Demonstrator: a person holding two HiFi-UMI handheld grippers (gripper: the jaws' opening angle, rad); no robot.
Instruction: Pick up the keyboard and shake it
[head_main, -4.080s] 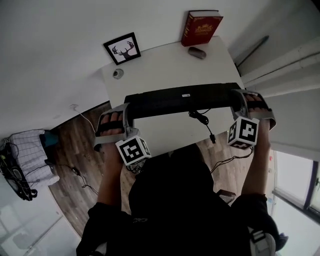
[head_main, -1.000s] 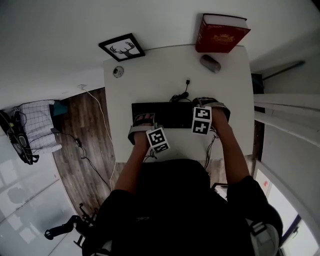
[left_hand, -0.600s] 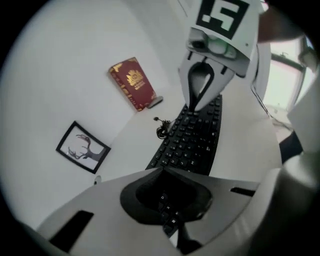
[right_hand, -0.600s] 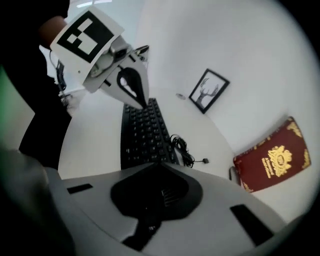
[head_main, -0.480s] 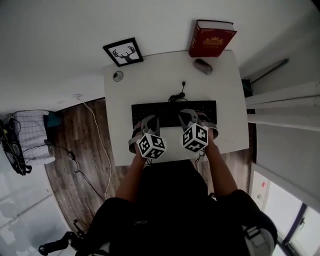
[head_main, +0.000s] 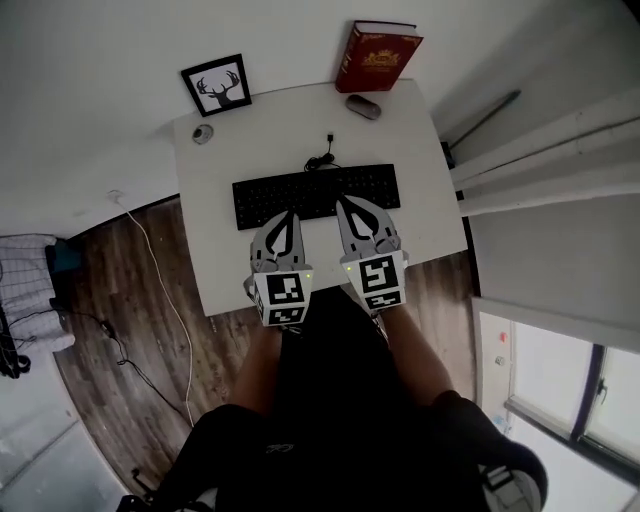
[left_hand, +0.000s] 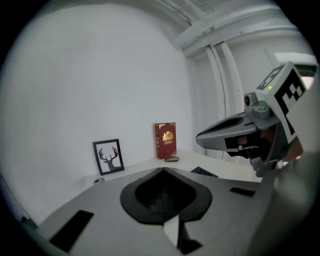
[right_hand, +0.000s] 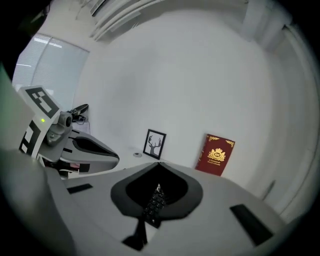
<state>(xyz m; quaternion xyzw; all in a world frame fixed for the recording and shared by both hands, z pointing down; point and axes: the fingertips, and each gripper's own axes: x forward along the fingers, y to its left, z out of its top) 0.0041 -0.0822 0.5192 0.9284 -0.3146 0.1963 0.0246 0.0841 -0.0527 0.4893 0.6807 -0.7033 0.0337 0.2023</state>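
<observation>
The black keyboard (head_main: 315, 196) lies flat on the white table (head_main: 420, 225), its cable (head_main: 322, 158) running off the far edge. Both grippers hover side by side over its near edge, holding nothing. My left gripper (head_main: 289, 214) is shut, its jaws meeting in a point (left_hand: 162, 170). My right gripper (head_main: 347, 203) is shut too (right_hand: 159, 164); a strip of keyboard keys (right_hand: 154, 205) shows through the gap behind its tips. Each gripper view catches the other gripper at its side: the right gripper (left_hand: 235, 137) and the left gripper (right_hand: 85, 150).
At the table's far edge stand a red book (head_main: 378, 55) and a framed deer picture (head_main: 217, 86), with a grey mouse (head_main: 362, 106) and a small round object (head_main: 203, 133) in front of them. Wooden floor with a cable (head_main: 150, 270) lies left of the table.
The keyboard, earlier held in the air between both grippers, now rests on the table. Over the last second both grippers drew back from it and came together; the right one let go and shut.
</observation>
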